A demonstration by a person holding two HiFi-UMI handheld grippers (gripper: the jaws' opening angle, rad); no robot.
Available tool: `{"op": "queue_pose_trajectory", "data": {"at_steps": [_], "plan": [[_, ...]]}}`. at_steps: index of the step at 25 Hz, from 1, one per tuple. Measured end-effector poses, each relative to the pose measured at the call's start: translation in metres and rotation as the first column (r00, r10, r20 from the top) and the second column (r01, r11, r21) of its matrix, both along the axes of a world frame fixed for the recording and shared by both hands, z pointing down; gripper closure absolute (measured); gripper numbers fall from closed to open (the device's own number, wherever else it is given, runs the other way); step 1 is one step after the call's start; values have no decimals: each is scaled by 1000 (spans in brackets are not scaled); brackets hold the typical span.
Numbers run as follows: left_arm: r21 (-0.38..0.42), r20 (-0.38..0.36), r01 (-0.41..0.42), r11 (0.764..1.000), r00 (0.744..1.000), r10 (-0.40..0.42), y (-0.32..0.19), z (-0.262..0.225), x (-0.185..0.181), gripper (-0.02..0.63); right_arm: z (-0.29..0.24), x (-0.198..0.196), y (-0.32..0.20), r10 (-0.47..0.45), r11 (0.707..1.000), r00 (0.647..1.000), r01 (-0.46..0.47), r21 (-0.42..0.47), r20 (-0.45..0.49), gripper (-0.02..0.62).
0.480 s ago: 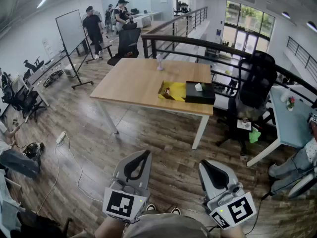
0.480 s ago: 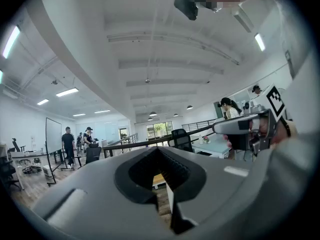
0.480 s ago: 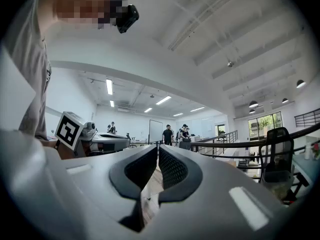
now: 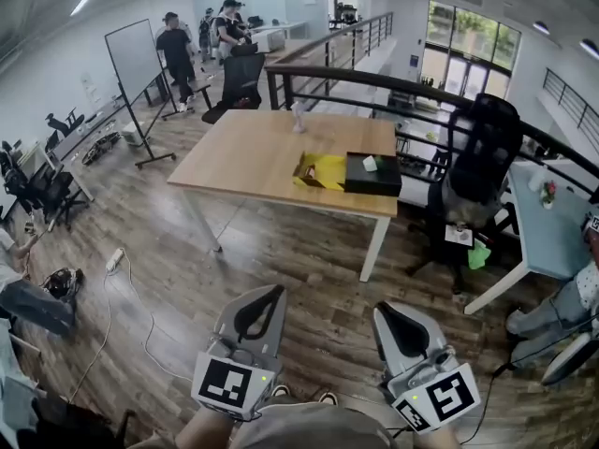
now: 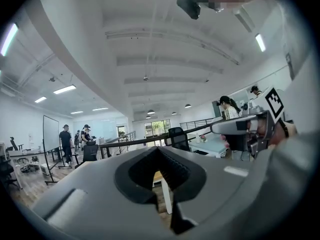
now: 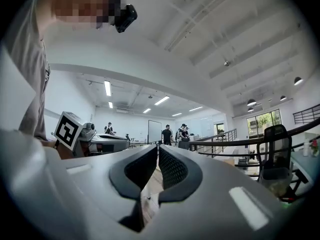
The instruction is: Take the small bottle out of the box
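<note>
Sitting on the wooden table (image 4: 245,152) well ahead, the open yellow box (image 4: 323,172) against a black box (image 4: 372,178) shows only in the head view, with any small bottle inside too small to tell, while the left gripper (image 4: 274,290) and right gripper (image 4: 383,309) are held low and level, jaws together, empty.

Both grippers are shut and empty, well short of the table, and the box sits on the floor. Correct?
Not quite. The box sits on the table, not the floor, as the head view shows. The left gripper and right gripper are indeed shut, empty and well short of it.
</note>
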State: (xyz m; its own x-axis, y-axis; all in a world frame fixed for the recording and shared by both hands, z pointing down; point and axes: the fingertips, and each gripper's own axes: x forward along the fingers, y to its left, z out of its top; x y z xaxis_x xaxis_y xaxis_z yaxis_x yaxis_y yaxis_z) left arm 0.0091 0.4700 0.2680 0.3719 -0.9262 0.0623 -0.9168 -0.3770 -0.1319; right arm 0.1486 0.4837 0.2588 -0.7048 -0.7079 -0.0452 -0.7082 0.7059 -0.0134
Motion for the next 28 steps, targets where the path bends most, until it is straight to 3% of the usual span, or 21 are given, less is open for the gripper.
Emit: {"op": "queue_pose_trajectory", "data": {"at_steps": [7,10,11,12,13,22,28], "plan": [[36,-25,-38,999,999,39,-2,-2,26,606,10,23,0,11,1000,1000,-10,-10,1,575],[41,-61,-17,999,998,20,-7,-4,27,604,15,30,-2,16,1000,1000,-16,-20,3,575],[40,-70,-14,999,997,17,-10,-3,27,570,17,31,-4,16,1000,1000,-16,-23,3,575],[35,-77,-17,999,997,19,-14,-3,28,460,18,32,-7,17,1000,1000,-17,-25,0,575],[29,-82,-22,999,996,25,-18,-1,30,414,19,33,-10,18,999,1000,-19,-26,-3,575],[-17,-77,-19,1000,997,17,-58,17,23,393,31,24,-51,18,998,1000,-19,-55,-22,575],[-38,-84,-35,999,996,32,-116,18,10,393,36,10,-111,18,997,999,-21,-76,-43,575]]}}
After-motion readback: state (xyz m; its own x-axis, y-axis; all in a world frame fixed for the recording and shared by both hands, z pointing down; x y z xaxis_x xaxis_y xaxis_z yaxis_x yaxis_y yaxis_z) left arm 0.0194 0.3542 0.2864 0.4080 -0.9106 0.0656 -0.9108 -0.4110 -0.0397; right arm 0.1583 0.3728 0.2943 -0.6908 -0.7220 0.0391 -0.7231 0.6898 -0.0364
